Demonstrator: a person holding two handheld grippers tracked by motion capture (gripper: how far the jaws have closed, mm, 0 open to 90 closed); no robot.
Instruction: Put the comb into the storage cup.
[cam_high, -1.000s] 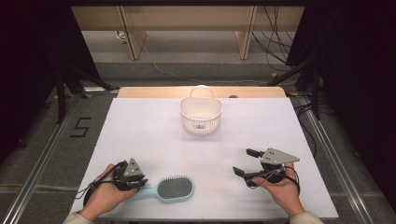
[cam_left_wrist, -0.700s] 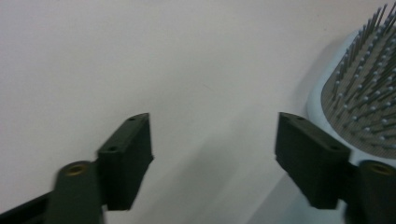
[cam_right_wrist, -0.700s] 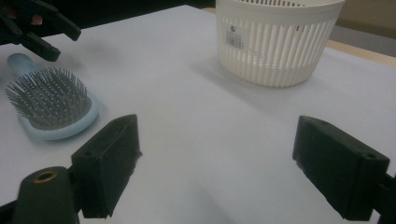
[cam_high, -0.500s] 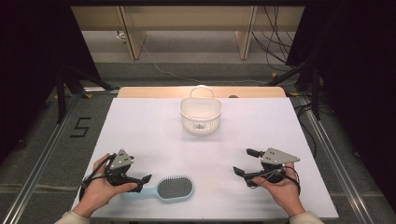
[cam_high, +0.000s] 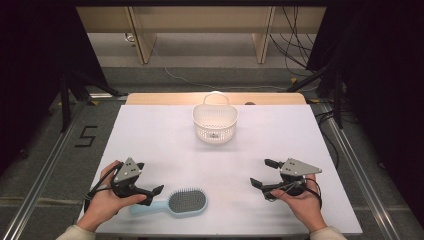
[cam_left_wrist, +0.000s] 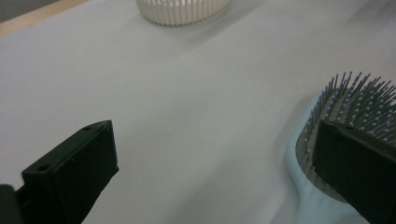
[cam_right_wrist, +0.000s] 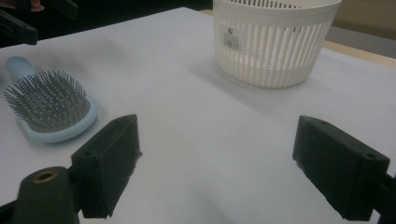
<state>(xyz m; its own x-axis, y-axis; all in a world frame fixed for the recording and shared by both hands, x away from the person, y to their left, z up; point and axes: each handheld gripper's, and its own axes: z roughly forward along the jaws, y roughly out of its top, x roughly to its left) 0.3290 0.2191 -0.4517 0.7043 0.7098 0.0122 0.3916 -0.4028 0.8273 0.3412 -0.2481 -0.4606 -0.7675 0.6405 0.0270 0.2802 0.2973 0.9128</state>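
A light blue hairbrush lies bristles up on the white table near its front edge, handle pointing left. My left gripper is just left of it. Its jaws have just been opening and now stand wide, with bare table between them. In the left gripper view, the left gripper has the hairbrush behind its right jaw. My right gripper rests open at the front right, holding nothing. The right gripper view shows the right gripper spread wide, with the hairbrush off to its left.
A white slatted basket stands at the middle back of the table, also seen as the basket ahead of my right gripper. A wooden strip runs along the table's far edge, and metal rails flank both sides.
The left gripper's jaws went from closed around the brush handle to wide open, and the hand drew slightly back to the left. The brush stays on the table. The right gripper has not moved.
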